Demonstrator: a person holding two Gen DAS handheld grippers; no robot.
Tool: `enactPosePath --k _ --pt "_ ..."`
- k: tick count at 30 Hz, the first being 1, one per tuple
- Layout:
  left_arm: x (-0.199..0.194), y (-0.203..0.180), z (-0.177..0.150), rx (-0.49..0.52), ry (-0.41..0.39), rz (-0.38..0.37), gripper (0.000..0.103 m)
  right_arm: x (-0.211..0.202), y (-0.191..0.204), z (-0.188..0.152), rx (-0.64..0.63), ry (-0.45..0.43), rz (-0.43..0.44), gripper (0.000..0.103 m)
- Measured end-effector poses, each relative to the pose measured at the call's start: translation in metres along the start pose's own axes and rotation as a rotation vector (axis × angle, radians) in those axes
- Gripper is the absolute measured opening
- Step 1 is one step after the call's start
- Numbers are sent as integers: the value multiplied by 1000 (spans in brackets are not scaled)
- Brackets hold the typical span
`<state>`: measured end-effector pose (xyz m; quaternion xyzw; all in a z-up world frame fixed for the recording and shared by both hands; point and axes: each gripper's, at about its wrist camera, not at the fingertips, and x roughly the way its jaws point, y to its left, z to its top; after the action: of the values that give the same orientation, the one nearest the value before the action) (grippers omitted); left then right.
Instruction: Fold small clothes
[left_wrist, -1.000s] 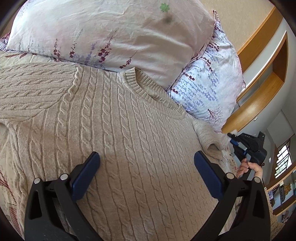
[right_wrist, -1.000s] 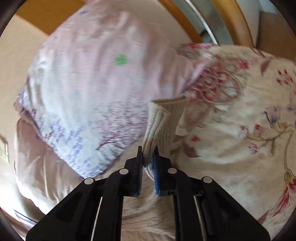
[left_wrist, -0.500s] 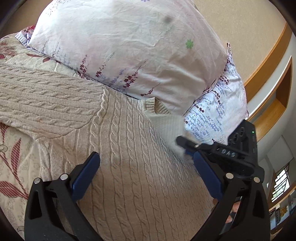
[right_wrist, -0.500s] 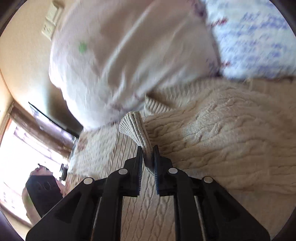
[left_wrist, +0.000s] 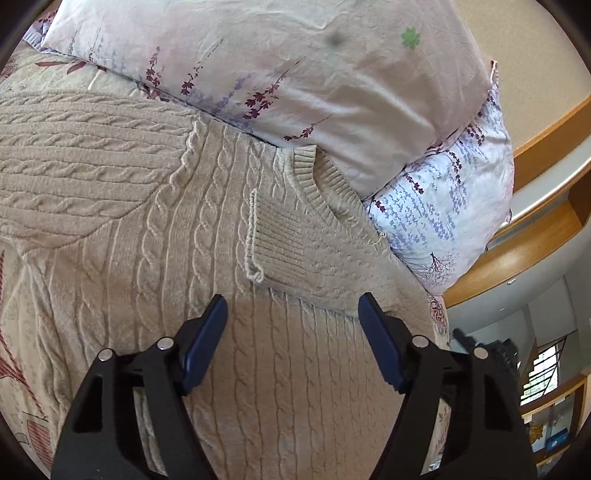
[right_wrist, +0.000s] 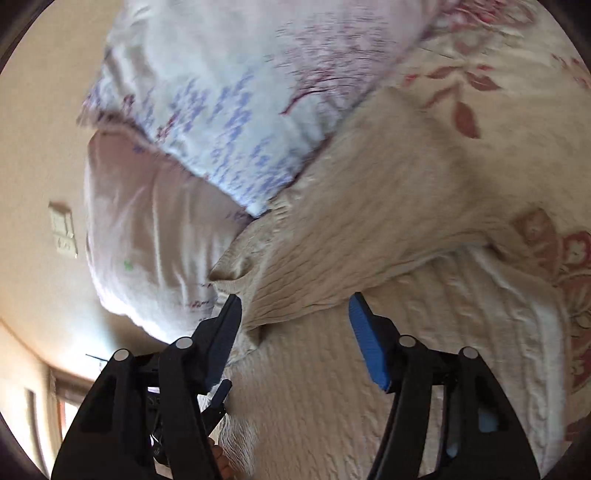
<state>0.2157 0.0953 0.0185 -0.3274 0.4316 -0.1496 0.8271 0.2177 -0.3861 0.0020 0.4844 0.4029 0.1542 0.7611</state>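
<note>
A beige cable-knit sweater (left_wrist: 177, 236) lies flat on the bed, neck toward the pillows. Its right sleeve (left_wrist: 317, 254) is folded across the chest, with the ribbed cuff (left_wrist: 273, 236) lying below the collar (left_wrist: 317, 177). My left gripper (left_wrist: 291, 321) is open and empty, just above the sweater's front, near the folded sleeve. My right gripper (right_wrist: 295, 314) is open and empty, over the folded sleeve (right_wrist: 369, 229) by the sweater's shoulder. The left sleeve (left_wrist: 74, 155) lies stretched out to the left.
Two floral pillows (left_wrist: 295, 74) (left_wrist: 450, 199) lie at the head of the bed, touching the sweater's collar. A floral bedspread (right_wrist: 517, 110) lies under the sweater. A wooden headboard ledge (left_wrist: 524, 243) runs at the right. A wall switch (right_wrist: 62, 232) shows in the right wrist view.
My right gripper carried the right sleeve's cuff across onto the sweater's chest, opened, let it go and drew back. My left gripper stayed open and shifted a little over the sweater.
</note>
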Motion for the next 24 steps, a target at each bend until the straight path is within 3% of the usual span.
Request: enactPosePath --k 4,8,12,15,16,20,24 --pt "9 -10 5 -21 10 26 67 2 -13 3 62 -51 -18 53" --pt "25 -6 11 -126 58 14 56 0 -9 8 71 -133 -81 53" --pt "33 -3 18 -172 37 31 47 2 -8 9 63 -170 -117 48" --pt "41 1 26 -194 29 19 17 -2 -10 13 36 -202 -131 15" --pt "41 2 29 -191 27 12 9 -7 -12 13 36 -221 -114 13" --pt "26 -10 40 -86 -43 -12 8 -33 -11 9 -24 -326 -114 10" --pt "24 -17 42 15 -68 68 8 -31 -23 8 -4 -321 -170 10"
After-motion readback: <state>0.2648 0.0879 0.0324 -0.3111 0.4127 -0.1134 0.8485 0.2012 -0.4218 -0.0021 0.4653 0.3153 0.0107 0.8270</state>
